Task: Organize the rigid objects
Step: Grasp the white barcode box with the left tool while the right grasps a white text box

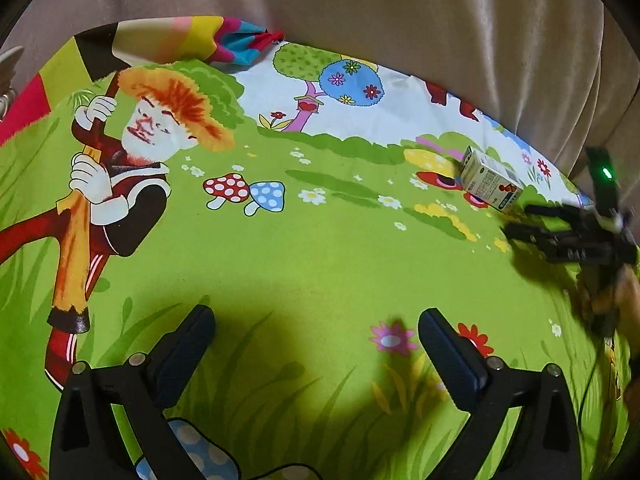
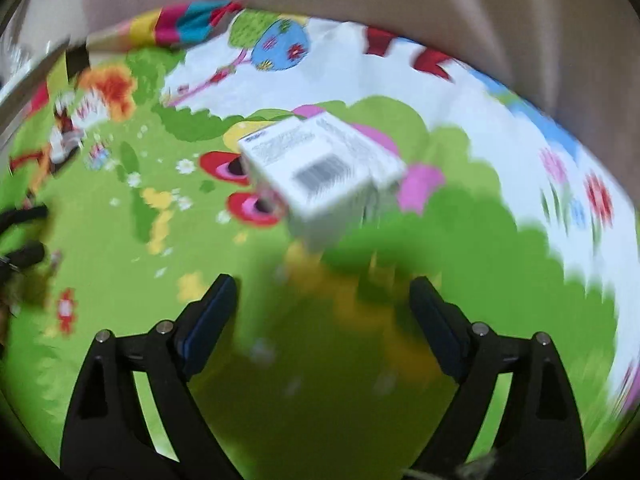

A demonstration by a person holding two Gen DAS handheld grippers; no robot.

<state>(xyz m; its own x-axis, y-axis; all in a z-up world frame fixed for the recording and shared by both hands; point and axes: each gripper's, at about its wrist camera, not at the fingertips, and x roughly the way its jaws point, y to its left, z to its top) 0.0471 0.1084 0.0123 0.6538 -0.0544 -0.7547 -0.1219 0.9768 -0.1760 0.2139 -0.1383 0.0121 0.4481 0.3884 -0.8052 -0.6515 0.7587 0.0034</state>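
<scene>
One small carton (image 2: 320, 180) is lying ungrasped on the cartoon-print cloth (image 1: 320, 260), at twelve o'clock from the right claw (image 2: 322, 308). Both claws are gaping empty, the left claw (image 1: 316, 344) hovering over bare cloth, so the organizing is seemingly just beginning.

My left wrist view is sharp and evenly bright, with a broad soft shadow pooling on the printed cloth (image 1: 320, 248) between the left gripper's (image 1: 316, 344) fingers, and only the right gripper (image 1: 520, 220) at the far edge smears. My right wrist view is heavily motion-blurred: the white box (image 2: 320, 176) and the cloth pattern streak, while the near fingers (image 2: 212, 320) stay crisp above a dark shadow. Both pictures bulge fisheye-style, with black vignetted corners.
</scene>
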